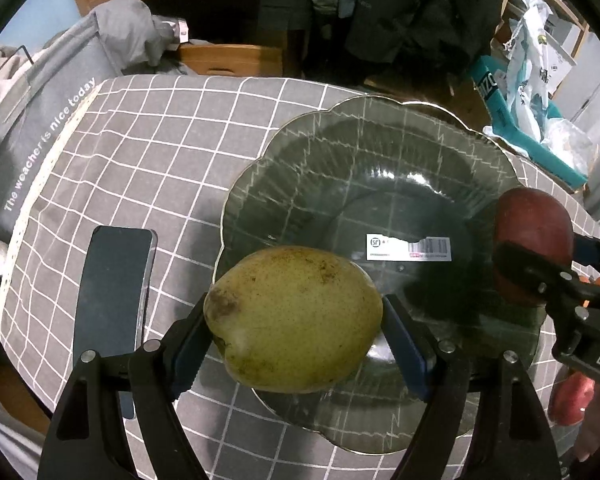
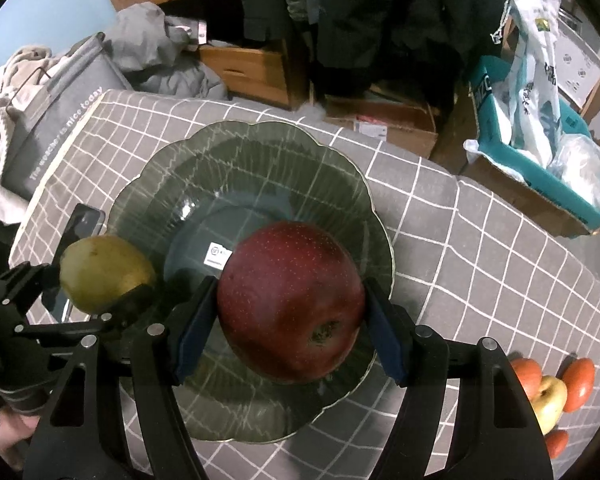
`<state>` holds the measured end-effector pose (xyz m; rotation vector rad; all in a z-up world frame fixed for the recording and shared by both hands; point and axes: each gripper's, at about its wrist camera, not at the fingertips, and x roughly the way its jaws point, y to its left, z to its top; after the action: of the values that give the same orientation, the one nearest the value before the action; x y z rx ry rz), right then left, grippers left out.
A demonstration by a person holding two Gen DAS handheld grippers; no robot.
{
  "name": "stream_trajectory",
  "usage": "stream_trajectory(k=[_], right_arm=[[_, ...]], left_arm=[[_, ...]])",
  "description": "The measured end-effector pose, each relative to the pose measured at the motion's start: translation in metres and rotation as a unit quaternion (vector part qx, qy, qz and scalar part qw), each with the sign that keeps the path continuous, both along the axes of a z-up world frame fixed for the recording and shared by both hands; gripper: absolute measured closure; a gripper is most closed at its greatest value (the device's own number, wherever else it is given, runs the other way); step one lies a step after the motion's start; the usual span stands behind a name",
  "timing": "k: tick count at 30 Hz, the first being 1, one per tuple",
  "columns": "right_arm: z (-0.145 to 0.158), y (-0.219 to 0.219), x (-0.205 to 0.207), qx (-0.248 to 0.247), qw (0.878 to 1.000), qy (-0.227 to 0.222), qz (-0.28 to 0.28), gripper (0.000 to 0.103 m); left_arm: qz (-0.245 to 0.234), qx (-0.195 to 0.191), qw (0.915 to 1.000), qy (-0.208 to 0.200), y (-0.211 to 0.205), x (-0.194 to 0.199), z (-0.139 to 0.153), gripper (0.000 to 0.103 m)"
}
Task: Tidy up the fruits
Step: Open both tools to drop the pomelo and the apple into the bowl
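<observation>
My left gripper (image 1: 294,322) is shut on a yellow-green pear (image 1: 292,318) and holds it above the near-left rim of a dark glass scalloped plate (image 1: 324,152). My right gripper (image 2: 288,316) is shut on a dark red apple (image 2: 290,300) and holds it above the plate (image 2: 260,160), right of the middle. In the left wrist view the apple (image 1: 534,240) sits over the plate's right rim. In the right wrist view the pear (image 2: 106,274) is at the plate's left rim. The plate holds only a white barcode label (image 1: 408,248).
A grey checked cloth (image 1: 140,152) covers the table. A dark phone (image 1: 112,292) lies left of the plate. Several loose fruits, orange-red and one yellow apple (image 2: 550,396), lie at the near right. A grey bag (image 1: 40,120) stands off the left edge, a teal box (image 2: 540,176) off the right.
</observation>
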<state>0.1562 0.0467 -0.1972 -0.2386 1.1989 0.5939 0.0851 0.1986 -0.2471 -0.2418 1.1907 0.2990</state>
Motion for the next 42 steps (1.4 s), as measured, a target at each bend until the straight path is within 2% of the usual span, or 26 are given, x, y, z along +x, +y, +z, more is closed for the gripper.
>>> stream_trajectory(k=[5, 12, 28, 33, 42], right_arm=[[-0.001, -0.001, 0.001, 0.004, 1.0, 0.002, -0.002, 0.032], [0.0, -0.003, 0.004, 0.011, 1.0, 0.007, -0.008, 0.032], [-0.012, 0.003, 0.001, 0.008, 0.999, 0.046, 0.001, 0.03], [0.002, 0.004, 0.0, 0.026, 0.999, 0.027, 0.003, 0.021], [0.023, -0.009, 0.001, 0.035, 0.999, 0.004, -0.019, 0.021]], left_arm=[[-0.005, 0.011, 0.9999, 0.007, -0.002, 0.003, -0.002, 0.021], [-0.009, 0.014, 0.9995, -0.025, -0.002, 0.003, 0.015, 0.018], [0.022, -0.012, 0.9991, -0.035, 0.012, -0.014, 0.029, 0.018], [0.027, -0.017, 0.9987, -0.039, 0.014, -0.018, 0.033, 0.018], [0.027, -0.021, 0.9978, -0.056, 0.011, -0.026, 0.049, 0.018]])
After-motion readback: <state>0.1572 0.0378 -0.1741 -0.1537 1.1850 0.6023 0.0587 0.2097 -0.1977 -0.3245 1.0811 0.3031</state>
